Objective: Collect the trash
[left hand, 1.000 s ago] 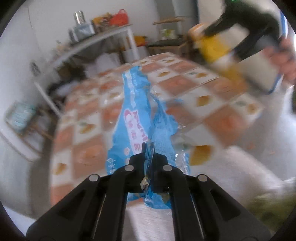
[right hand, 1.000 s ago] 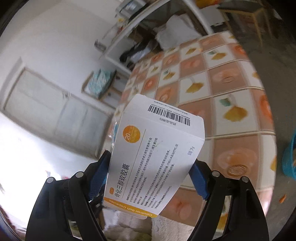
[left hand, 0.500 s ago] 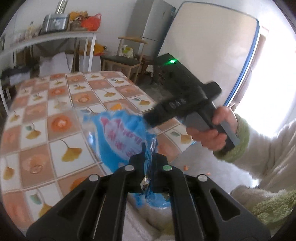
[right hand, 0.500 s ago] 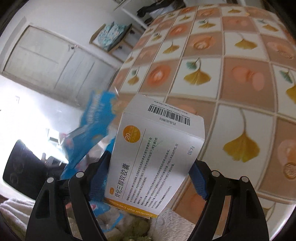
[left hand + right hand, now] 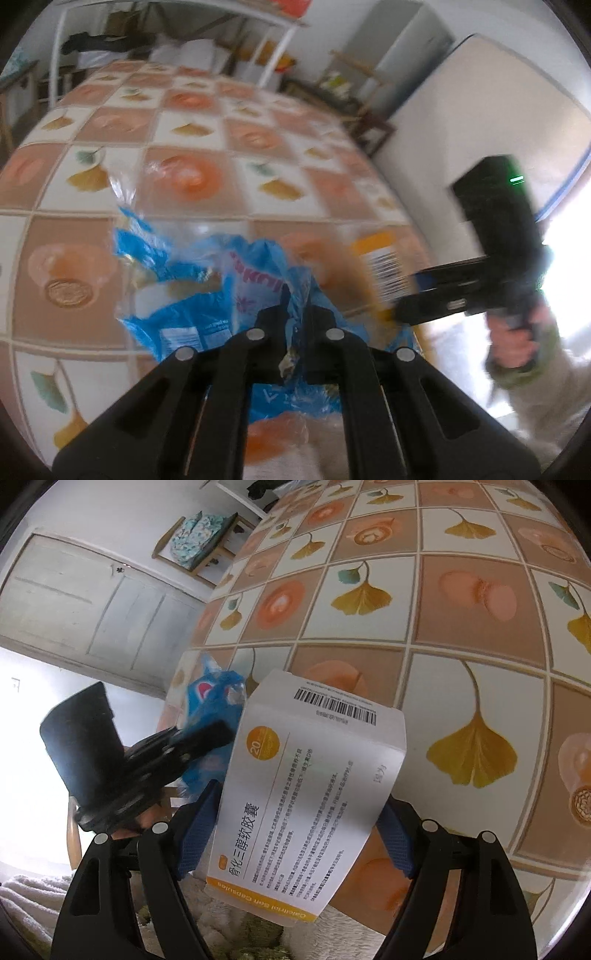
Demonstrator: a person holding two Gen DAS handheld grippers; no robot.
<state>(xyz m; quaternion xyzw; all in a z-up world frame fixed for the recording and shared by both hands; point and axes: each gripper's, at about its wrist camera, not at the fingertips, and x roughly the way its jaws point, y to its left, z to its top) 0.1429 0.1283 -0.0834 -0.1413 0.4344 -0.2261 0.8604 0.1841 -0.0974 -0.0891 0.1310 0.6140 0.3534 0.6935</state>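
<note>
Two tongs (image 5: 297, 317) (image 5: 295, 830): blue wrapper (image 5: 207, 295), upright medicine box (image 5: 310, 805)

The wrapper (image 5: 207, 295) is showing as thin, crinkled plastic film, glossy, part blue print and part clear. The box (image 5: 310, 794) is presenting as smooth matt white cardboard with an orange printed band and a black barcode. The left gripper (image 5: 295, 306) is appearing as matt black moulded plastic with bright metal screw heads. The right gripper (image 5: 295, 834) is showing the same matt black plastic, with blue textured pads (image 5: 195, 838) pressing on the box. The tablecloth (image 5: 461, 602) is looking smooth and slightly glossy, like printed vinyl. Near the box, the sleeve (image 5: 33, 893) is reading as rough, fluffy cloth. The far-left chair frame (image 5: 173, 561) is looking like bare wood.
</note>
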